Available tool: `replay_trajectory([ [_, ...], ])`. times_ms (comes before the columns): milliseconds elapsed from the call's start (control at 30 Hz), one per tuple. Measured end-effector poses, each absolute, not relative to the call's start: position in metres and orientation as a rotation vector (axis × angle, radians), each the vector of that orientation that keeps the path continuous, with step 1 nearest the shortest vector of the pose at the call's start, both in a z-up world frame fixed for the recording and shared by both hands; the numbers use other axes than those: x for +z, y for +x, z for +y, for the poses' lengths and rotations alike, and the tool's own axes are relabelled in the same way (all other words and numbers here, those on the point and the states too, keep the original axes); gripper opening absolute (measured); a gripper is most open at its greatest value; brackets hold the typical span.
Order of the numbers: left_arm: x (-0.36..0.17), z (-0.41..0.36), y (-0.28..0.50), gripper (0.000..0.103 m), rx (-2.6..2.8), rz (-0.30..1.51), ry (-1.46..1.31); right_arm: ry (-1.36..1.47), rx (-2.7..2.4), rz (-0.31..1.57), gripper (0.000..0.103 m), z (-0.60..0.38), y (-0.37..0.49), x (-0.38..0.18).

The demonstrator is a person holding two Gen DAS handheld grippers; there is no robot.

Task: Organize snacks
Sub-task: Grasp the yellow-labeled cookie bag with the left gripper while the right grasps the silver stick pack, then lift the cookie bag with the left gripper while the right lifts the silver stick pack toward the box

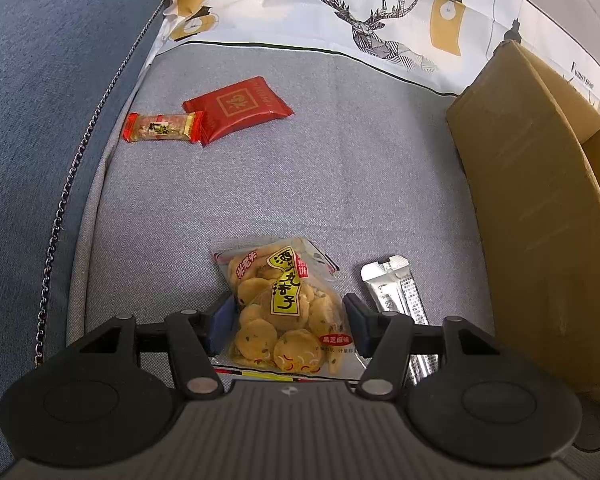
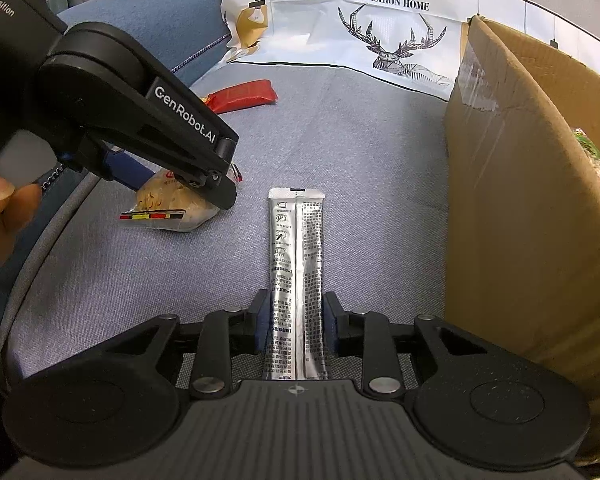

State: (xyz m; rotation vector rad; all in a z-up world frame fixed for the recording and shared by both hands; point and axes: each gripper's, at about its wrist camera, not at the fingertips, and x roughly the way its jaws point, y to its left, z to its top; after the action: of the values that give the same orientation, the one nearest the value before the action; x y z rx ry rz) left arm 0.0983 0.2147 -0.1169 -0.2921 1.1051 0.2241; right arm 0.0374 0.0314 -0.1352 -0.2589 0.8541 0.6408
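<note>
The left gripper (image 1: 288,320) pinches a clear bag of round yellow crackers (image 1: 282,308); the right gripper (image 2: 295,320) pinches a long silver sachet (image 2: 296,264).

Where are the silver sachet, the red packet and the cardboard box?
silver sachet (image 2: 296,264), right wrist view, middle seam of the foil.
red packet (image 1: 238,109), left wrist view, printed front face.
cardboard box (image 2: 512,184), right wrist view, outer side wall.
</note>
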Motion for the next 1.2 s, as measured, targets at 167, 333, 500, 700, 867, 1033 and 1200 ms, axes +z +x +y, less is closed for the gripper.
replay_trajectory([
  [167, -0.118, 0.214, 0.099, 0.065, 0.227, 1.108, -0.288, -0.258, 0.640, 0.854, 0.030, 0.032, 0.037, -0.135],
  [333, -0.119, 0.214, 0.099, 0.065, 0.225, 1.111, -0.284, -0.261, 0.641, 0.852, 0.030, 0.033, 0.037, -0.135],
  [500, -0.118, 0.212, 0.099, 0.064, 0.222, 1.111, -0.268, -0.270, 0.645, 0.844, 0.030, 0.032, 0.037, -0.136],
  [700, -0.108, 0.217, 0.096, 0.061, 0.235, 1.044, -0.291, -0.266, 0.640, 0.819, 0.026, 0.030, 0.034, -0.134],
  [867, -0.094, 0.220, 0.094, 0.061, 0.255, 0.967, -0.339, -0.259, 0.651, 0.727, 0.025, 0.026, 0.025, -0.120],
  [1033, -0.077, 0.219, 0.084, 0.061, 0.271, 0.886, -0.359, -0.279, 0.649, 0.646, 0.024, 0.020, 0.014, -0.109],
  [1200, -0.057, 0.219, 0.072, 0.061, 0.297, 0.796, -0.341, -0.270, 0.636, 0.594, 0.024, 0.011, 0.009, -0.097],
])
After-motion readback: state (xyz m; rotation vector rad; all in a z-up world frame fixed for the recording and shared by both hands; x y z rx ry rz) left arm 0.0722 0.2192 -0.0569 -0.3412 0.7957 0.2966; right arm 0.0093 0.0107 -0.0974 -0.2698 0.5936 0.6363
